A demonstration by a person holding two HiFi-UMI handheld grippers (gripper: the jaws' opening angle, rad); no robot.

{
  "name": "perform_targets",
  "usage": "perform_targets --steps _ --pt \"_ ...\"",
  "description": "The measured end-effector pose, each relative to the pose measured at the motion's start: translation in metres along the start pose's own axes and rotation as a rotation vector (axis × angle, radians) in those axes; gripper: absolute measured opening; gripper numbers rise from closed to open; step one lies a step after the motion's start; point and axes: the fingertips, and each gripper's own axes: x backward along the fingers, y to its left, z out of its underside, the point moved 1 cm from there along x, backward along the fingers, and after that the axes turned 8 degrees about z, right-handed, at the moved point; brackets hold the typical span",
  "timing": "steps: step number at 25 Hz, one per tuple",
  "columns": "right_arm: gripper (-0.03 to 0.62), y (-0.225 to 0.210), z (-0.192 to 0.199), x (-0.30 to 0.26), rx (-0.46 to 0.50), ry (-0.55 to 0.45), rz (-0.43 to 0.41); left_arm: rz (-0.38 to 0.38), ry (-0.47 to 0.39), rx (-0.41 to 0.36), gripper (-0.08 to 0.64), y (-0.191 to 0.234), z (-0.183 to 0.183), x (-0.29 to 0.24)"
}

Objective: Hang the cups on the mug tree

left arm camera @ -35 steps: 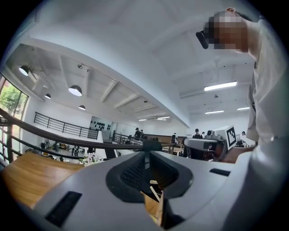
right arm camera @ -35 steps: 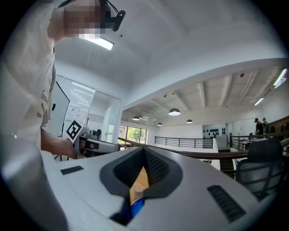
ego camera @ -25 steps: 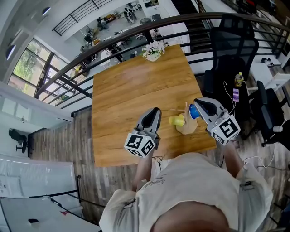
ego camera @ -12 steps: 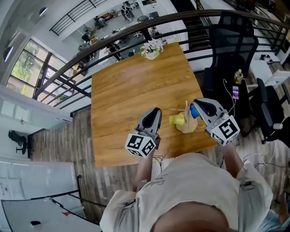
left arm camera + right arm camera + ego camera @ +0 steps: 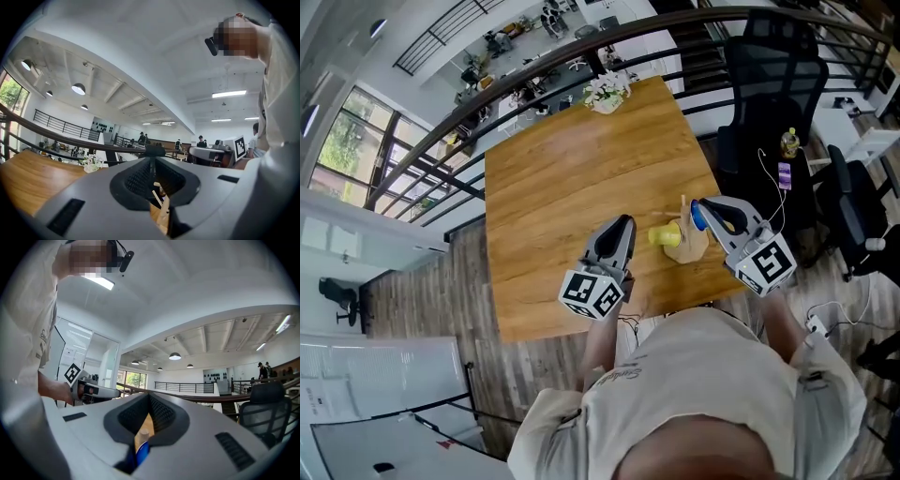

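Observation:
A small wooden mug tree (image 5: 685, 246) stands near the table's front right edge. A yellow cup (image 5: 665, 235) hangs on its left side and a blue cup (image 5: 699, 217) on its right. My left gripper (image 5: 623, 224) is shut and empty, just left of the yellow cup and apart from it. In the left gripper view the tree's wooden pegs (image 5: 162, 202) show below the shut jaws of the left gripper (image 5: 151, 152). My right gripper (image 5: 702, 205) is shut right beside the blue cup. The right gripper view has the blue cup (image 5: 142, 451) under the shut right gripper (image 5: 150, 397).
The wooden table (image 5: 572, 178) carries a vase of white flowers (image 5: 607, 91) at its far edge. Black office chairs (image 5: 769, 84) stand to the right, one with a bottle (image 5: 788, 142) on it. A dark railing (image 5: 544, 70) runs behind the table.
Neither gripper nor cup has moved relative to the mug tree. Only the head view has shifted slightly.

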Motion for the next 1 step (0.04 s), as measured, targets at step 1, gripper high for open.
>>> perform_targets --steps 1 --pt "-0.005 0.0004 -0.0006 0.0015 0.004 -0.002 0.002 0.002 0.000 -0.003 0.040 -0.0009 -0.0005 0.0001"
